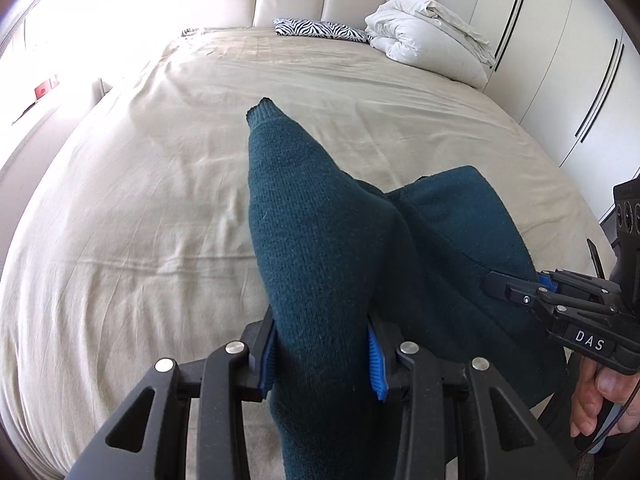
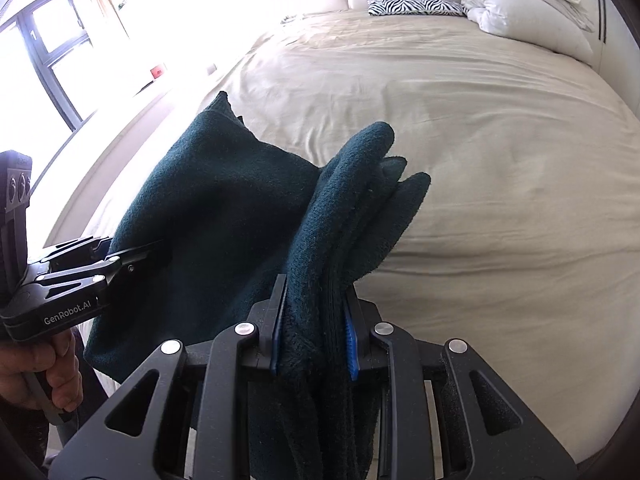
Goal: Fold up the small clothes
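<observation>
Above the bed (image 1: 160,208), a dark green garment (image 1: 320,248) was clamped by both grippers; slippage through bunched folds was risked.

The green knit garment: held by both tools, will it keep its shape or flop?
Probably floppy: the garment sags between the left tool and right tool, with bunched folds drooping. Its fuzzy knit likely resists slipping in the ribbed pads.

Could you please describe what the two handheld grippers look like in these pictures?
The left gripper and right gripper are matte black linkage frames with silver rivets and ribbed blue pads. One body carries white "DAS" lettering, the other "GenRobot.AI". A thin dark cable trails by a hand.
</observation>
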`<move>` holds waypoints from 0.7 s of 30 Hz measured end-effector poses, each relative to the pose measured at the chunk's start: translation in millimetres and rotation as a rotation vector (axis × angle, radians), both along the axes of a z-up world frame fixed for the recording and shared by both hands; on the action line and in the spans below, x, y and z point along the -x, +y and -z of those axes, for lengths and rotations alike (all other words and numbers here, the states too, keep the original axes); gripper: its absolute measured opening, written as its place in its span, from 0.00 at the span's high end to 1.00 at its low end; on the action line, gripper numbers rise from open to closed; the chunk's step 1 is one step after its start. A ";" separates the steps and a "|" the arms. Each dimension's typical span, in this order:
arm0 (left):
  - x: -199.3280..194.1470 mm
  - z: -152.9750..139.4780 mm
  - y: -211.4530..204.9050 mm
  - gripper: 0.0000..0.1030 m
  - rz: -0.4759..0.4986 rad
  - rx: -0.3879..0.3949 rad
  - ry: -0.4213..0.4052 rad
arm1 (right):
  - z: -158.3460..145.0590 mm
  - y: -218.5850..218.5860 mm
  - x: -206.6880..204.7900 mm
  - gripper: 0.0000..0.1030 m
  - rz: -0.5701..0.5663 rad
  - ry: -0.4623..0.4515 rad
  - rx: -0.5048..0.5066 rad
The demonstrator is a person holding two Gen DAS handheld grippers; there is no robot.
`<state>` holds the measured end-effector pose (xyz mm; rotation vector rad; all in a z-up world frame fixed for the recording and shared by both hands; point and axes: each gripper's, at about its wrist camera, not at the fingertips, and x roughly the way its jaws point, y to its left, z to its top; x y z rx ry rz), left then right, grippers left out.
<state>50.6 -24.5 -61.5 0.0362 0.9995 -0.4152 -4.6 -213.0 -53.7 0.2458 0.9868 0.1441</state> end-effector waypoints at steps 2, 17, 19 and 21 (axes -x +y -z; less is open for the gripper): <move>-3.3 27.3 10.0 0.60 -0.021 -0.006 0.067 | 21.3 4.8 2.4 0.79 0.010 0.030 -0.015; 9.6 33.4 34.0 0.36 -0.097 0.068 0.041 | 77.0 -39.9 28.4 0.60 0.200 0.114 -0.286; 17.6 22.6 39.4 0.38 -0.129 0.061 0.006 | 60.4 -45.0 29.2 0.60 0.236 0.081 -0.232; 26.5 9.6 45.8 0.38 -0.157 0.075 -0.036 | 41.4 -47.8 31.8 0.59 0.265 0.040 -0.183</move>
